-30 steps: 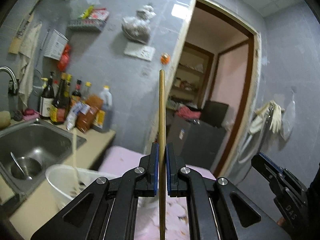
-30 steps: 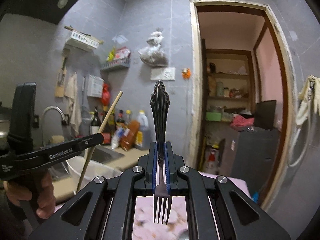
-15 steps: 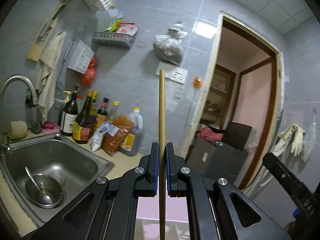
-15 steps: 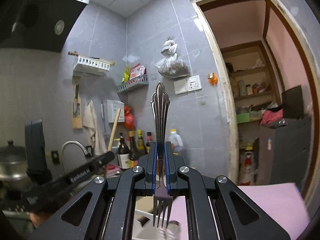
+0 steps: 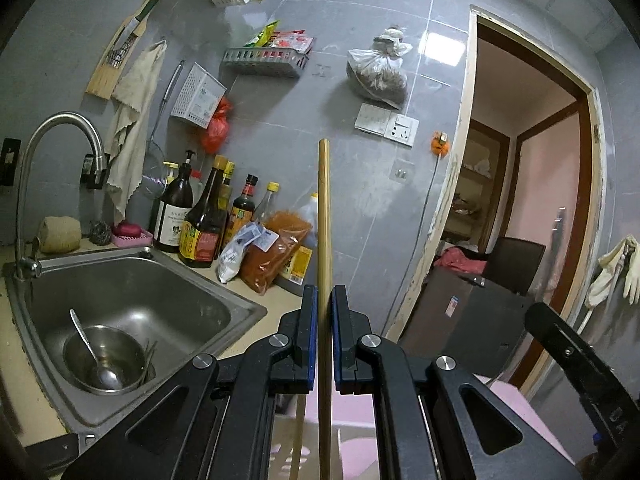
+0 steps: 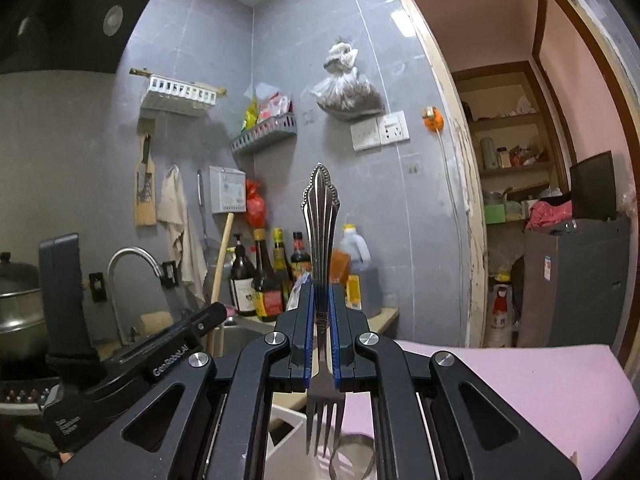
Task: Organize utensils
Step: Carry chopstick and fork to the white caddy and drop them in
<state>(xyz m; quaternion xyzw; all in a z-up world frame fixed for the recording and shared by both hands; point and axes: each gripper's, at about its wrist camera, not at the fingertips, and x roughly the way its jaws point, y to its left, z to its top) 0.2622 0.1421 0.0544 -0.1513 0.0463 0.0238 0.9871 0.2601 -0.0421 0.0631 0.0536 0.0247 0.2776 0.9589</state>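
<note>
My left gripper (image 5: 323, 300) was clamped on a wooden chopstick (image 5: 324, 216), held upright, its top end above the pads. My right gripper (image 6: 320, 300) was clamped on a metal fork (image 6: 320, 240), ornate handle up, tines hanging below the pads. Beyond the left fingers: sink (image 5: 224, 300) with a steel bowl (image 5: 132, 376) and spoon (image 5: 86, 340) inside, bottles (image 5: 200, 216) on the counter's back edge by the wall.

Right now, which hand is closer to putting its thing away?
Probably the right. Its tongs pinch the fork with the tines pointing down beside a round metal rim. The left tongs grip a chopstick whose lower end runs out of view.
</note>
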